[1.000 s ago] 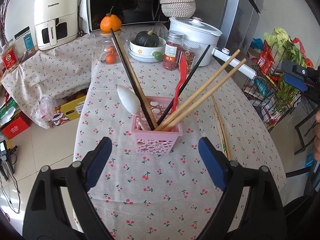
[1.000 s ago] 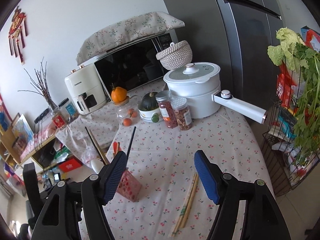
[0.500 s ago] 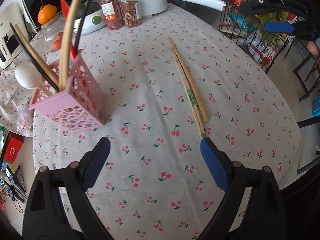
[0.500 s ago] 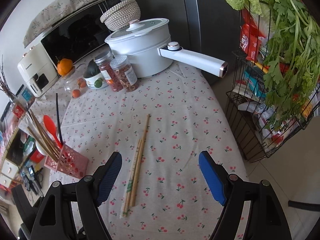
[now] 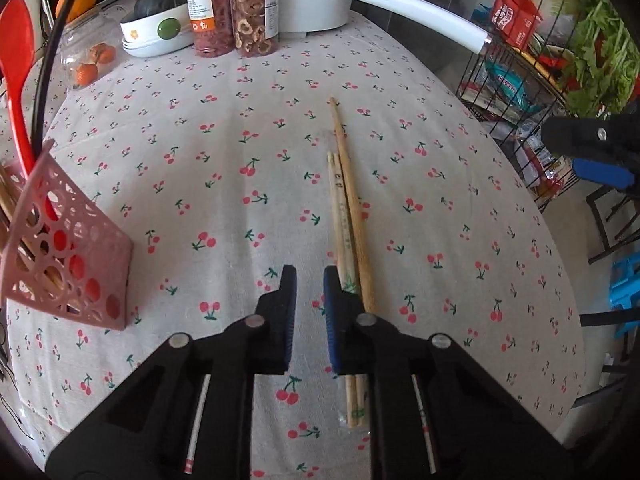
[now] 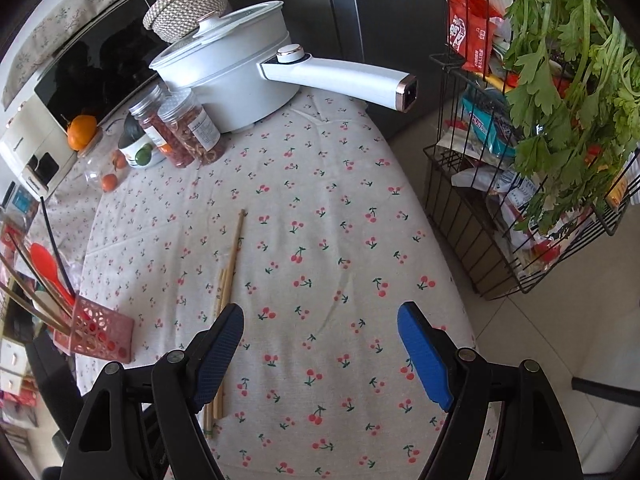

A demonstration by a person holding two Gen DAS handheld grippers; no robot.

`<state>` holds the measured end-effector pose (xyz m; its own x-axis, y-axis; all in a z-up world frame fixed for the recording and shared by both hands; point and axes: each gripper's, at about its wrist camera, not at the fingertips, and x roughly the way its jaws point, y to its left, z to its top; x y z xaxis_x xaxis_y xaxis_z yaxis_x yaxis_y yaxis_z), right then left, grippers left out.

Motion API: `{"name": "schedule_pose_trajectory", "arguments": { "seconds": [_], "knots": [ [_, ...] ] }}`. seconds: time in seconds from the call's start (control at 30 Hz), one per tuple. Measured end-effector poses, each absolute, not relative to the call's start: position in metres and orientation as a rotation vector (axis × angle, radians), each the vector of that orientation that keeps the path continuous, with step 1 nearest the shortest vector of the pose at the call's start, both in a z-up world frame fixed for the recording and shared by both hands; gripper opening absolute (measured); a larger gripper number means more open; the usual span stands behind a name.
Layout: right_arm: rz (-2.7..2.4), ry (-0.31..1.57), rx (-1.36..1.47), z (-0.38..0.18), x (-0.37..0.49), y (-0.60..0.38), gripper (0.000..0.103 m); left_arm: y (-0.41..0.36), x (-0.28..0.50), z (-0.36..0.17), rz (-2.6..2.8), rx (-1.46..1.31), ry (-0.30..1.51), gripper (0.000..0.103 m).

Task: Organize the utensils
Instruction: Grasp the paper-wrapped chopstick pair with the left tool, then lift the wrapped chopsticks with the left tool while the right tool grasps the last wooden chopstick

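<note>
Several wooden chopsticks (image 5: 347, 208) lie together on the cherry-print tablecloth (image 5: 224, 152); they also show in the right wrist view (image 6: 229, 264). My left gripper (image 5: 309, 280) sits low over the cloth just left of their near ends, its jaws nearly closed with a narrow gap and nothing between them. A pink perforated utensil holder (image 5: 68, 264) at the left holds a red spoon (image 5: 16, 76), chopsticks and a black stick; it also shows in the right wrist view (image 6: 100, 332). My right gripper (image 6: 320, 336) is open and empty above the table's right part.
A white electric pot (image 6: 228, 76) with a long handle (image 6: 340, 78), two jars (image 5: 232, 16), a bowl with a squash (image 5: 156, 28) and oranges stand at the far end. A wire rack with greens (image 6: 540, 128) stands beside the table's right edge.
My left gripper has swung from the pink holder toward the loose chopsticks, dropped lower, and its jaws have gone from wide open to nearly closed. My right gripper has moved forward and stays open.
</note>
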<state>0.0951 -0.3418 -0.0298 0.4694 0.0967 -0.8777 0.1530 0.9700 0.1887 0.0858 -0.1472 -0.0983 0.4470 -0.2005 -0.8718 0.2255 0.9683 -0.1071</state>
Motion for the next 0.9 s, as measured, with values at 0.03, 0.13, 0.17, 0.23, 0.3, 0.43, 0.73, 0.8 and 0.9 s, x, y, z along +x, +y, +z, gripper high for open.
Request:
{"name": "schedule_pose_trajectory", "arguments": {
  "seconds": [0.03,0.13,0.17,0.23,0.3,0.43,0.73,0.8,0.9],
  "knots": [
    [-0.035,1.087,0.256,-0.031,0.096,-0.342,0.081,-0.149,0.09,-0.1,-0.268,0.004,1.081,0.012],
    [-0.031,1.092,0.248,-0.032,0.098,-0.342,0.081,-0.155,0.101,-0.102,-0.264,-0.023,1.083,0.011],
    [-0.029,1.092,0.244,-0.032,0.098,-0.342,0.081,-0.156,0.104,-0.103,-0.26,-0.028,1.086,0.011],
    [-0.025,1.091,0.242,-0.033,0.099,-0.342,0.081,-0.158,0.111,-0.105,-0.253,-0.036,1.097,0.011],
    [-0.025,1.094,0.248,-0.034,0.099,-0.344,0.081,-0.162,0.114,-0.106,-0.259,-0.035,1.105,0.011],
    [-0.03,1.099,0.254,-0.036,0.1,-0.347,0.081,-0.17,0.123,-0.107,-0.244,-0.001,1.105,0.011],
    [-0.042,1.1,0.285,-0.036,0.098,-0.353,0.081,-0.185,0.137,-0.11,-0.219,0.059,1.181,0.017],
    [-0.043,1.103,0.287,-0.036,0.097,-0.353,0.081,-0.19,0.137,-0.111,-0.219,0.08,1.188,0.024],
    [-0.046,1.099,0.293,-0.035,0.096,-0.353,0.081,-0.193,0.136,-0.111,-0.211,0.097,1.177,0.025]
  ]
}}
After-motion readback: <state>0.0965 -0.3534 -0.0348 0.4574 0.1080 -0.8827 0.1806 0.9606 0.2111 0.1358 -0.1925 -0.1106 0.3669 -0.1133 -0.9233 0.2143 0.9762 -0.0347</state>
